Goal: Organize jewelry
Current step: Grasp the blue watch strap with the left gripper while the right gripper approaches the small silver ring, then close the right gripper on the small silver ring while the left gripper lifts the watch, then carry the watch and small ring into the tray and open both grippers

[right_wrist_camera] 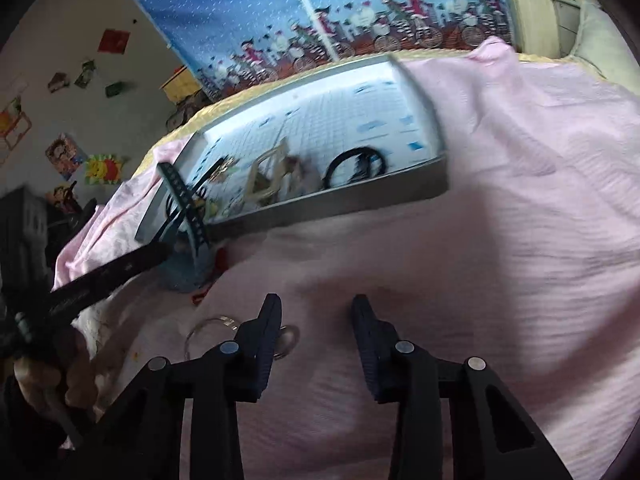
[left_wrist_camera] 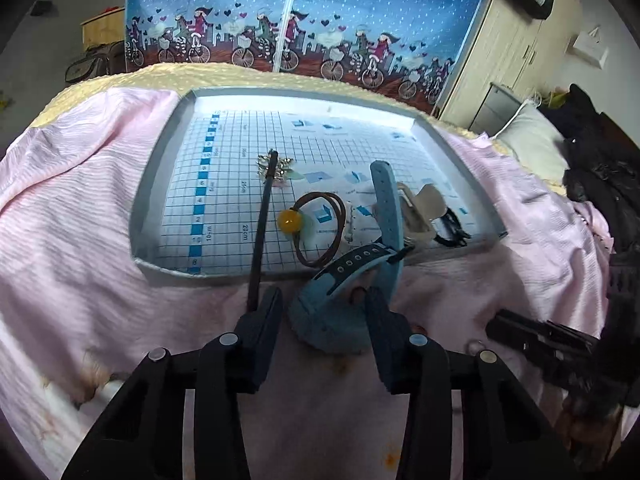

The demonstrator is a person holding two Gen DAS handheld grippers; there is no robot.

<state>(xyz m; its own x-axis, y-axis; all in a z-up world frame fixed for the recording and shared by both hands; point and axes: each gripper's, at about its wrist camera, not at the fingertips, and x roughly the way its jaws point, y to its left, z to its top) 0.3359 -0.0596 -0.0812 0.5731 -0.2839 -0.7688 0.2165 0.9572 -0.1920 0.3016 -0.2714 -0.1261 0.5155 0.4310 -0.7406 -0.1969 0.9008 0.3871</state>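
Observation:
My left gripper [left_wrist_camera: 324, 300] is shut on the round body of a blue watch [left_wrist_camera: 332, 328], just in front of the tray. One strap curls up over the tray's front wall and the holed strap lies across it. The grey tray [left_wrist_camera: 160, 184] has a grid-printed floor. In it are a black hair stick with a silver ornament [left_wrist_camera: 276, 168], a brown hair tie with a yellow bead [left_wrist_camera: 290, 220], a beige claw clip [left_wrist_camera: 420, 208] and a black hair tie [left_wrist_camera: 452, 228]. My right gripper [right_wrist_camera: 316, 312] hangs open over the pink blanket. A clear bangle [right_wrist_camera: 208, 328] and a small ring [right_wrist_camera: 290, 338] lie by its left finger.
The tray sits on a pink blanket [left_wrist_camera: 80, 220] spread over a bed. A blue printed curtain [left_wrist_camera: 360, 8] hangs behind it. Dark clothing [left_wrist_camera: 600, 168] and a pillow are heaped at the right. Something small and red [right_wrist_camera: 200, 296] lies on the blanket near the watch [right_wrist_camera: 188, 268].

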